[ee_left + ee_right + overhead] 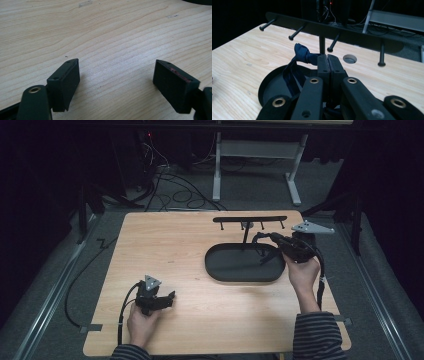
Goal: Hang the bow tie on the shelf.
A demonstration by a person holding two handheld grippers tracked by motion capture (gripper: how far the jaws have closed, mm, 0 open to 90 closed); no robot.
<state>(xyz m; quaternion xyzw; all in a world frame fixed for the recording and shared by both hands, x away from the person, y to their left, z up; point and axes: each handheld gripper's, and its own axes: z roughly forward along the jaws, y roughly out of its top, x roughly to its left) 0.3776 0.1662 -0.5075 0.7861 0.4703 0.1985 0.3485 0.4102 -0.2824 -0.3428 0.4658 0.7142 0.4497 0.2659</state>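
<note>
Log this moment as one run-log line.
right hand-held gripper: shut on dark blue fabric strap | near black metal peg rack | left hand-held gripper: open over table

My left hand rests low with its left gripper lying level, jaws spread wide apart with nothing between them, while my right hand holds the right gripper raised and reaching away from me, its jaws pressed tight together.
</note>
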